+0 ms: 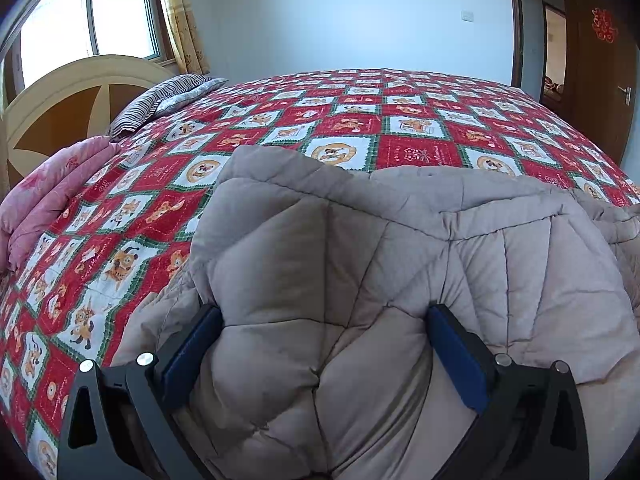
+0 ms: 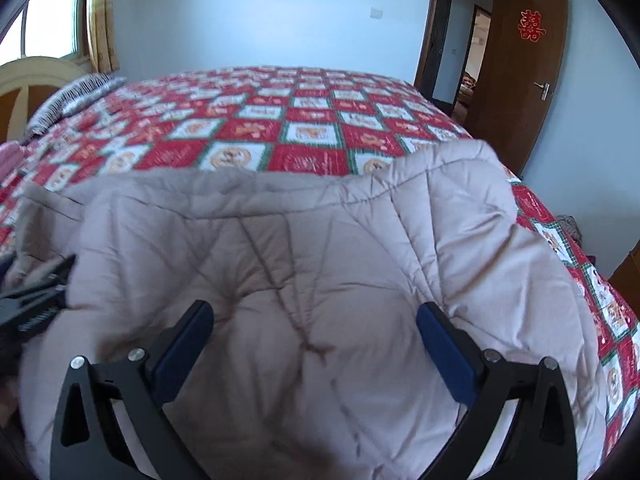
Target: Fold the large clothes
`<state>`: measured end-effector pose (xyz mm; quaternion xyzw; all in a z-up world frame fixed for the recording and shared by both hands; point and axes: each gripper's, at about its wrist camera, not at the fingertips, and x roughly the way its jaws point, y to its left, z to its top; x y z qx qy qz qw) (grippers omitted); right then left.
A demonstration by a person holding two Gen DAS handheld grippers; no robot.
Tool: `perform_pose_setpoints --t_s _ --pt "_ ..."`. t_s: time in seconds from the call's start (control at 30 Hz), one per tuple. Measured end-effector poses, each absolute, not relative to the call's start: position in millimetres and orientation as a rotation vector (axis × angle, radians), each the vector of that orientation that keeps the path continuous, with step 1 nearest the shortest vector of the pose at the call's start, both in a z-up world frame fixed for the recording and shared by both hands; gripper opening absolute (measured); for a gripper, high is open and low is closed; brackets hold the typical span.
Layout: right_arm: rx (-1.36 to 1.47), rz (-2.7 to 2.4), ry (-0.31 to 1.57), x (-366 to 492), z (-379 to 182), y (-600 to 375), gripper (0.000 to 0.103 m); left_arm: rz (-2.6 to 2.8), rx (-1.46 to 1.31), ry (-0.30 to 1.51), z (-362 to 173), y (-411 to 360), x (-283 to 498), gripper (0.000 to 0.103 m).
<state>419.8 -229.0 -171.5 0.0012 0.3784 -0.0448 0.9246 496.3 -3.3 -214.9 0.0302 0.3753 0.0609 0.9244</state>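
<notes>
A large beige quilted garment (image 1: 360,220) lies bunched on the bed, filling the lower half of both views (image 2: 280,240). My left gripper (image 1: 324,312) is open wide, and a puffy fold of the garment bulges up between its blue-padded fingers (image 1: 192,344). My right gripper (image 2: 316,312) is also open wide, pressed down over another padded section, with cloth swelling between its fingers (image 2: 448,352). The right wrist view is slightly blurred. The black body of the left tool (image 2: 32,304) shows at the left edge there, against the garment.
The bed carries a red, white and green checked bedspread (image 1: 340,120). A striped pillow (image 1: 160,96) and a folded pink quilt (image 1: 52,196) lie by the headboard (image 1: 60,108) on the left. A window is behind them. An open brown door (image 2: 516,80) stands at the right.
</notes>
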Motion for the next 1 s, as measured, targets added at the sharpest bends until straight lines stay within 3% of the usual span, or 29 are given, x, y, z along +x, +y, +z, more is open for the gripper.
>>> perform_pose_setpoints --t_s 0.1,0.4,0.73,0.9,1.0 --pt "0.007 -0.02 0.706 391.3 -161.0 -205.7 0.103 0.123 0.057 0.766 -214.1 -2.0 495.1 0.102" --pt "-0.091 -0.013 0.773 399.5 -205.0 -184.9 0.103 0.111 0.034 0.757 -211.9 1.8 493.2 0.102" --pt "-0.115 -0.026 0.817 401.9 -208.2 -183.4 0.103 0.112 0.04 0.754 -212.5 1.9 492.4 0.102" --pt "-0.1 -0.043 0.747 348.0 -185.4 -191.0 0.103 0.112 0.04 0.756 -212.8 2.3 492.9 0.102" --pt "-0.083 -0.042 0.772 330.8 -200.5 -196.6 0.103 0.11 0.036 0.752 -212.3 3.4 492.5 0.102"
